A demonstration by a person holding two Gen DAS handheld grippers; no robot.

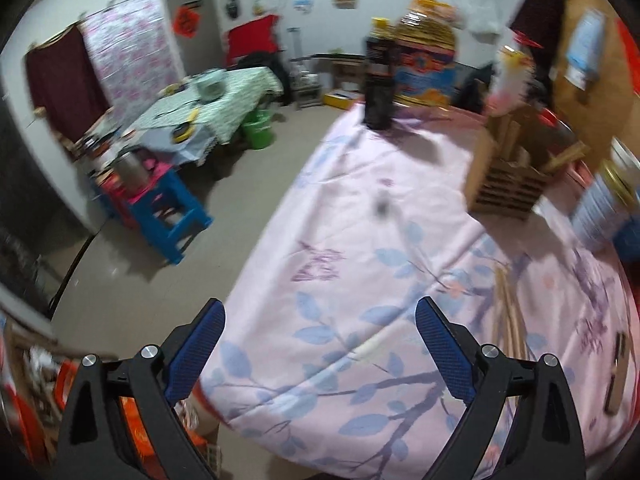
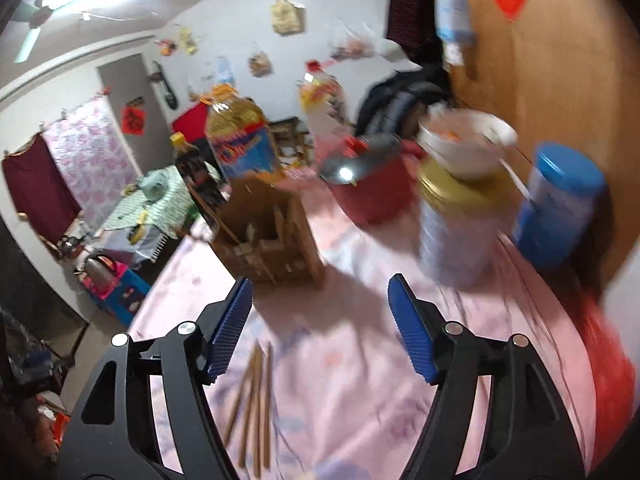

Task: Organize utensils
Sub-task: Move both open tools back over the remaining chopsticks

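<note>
Several wooden chopsticks (image 2: 254, 396) lie loose on the pink floral cloth (image 2: 352, 368), just below my right gripper's left finger. They also show in the left wrist view (image 1: 510, 312), right of my left gripper. A wooden slatted utensil holder (image 2: 272, 236) stands further back, with wooden pieces in it; it also shows in the left wrist view (image 1: 510, 168). My left gripper (image 1: 320, 320) is open and empty over the cloth. My right gripper (image 2: 320, 300) is open and empty above the cloth. Both views are motion-blurred.
A dark bottle (image 1: 378, 80) and an oil jug (image 2: 240, 140) stand at the cloth's far end. A red pot (image 2: 368, 180), a tin with a white bowl on top (image 2: 460, 216) and a blue canister (image 2: 560, 204) stand right. The table's left edge drops to the floor.
</note>
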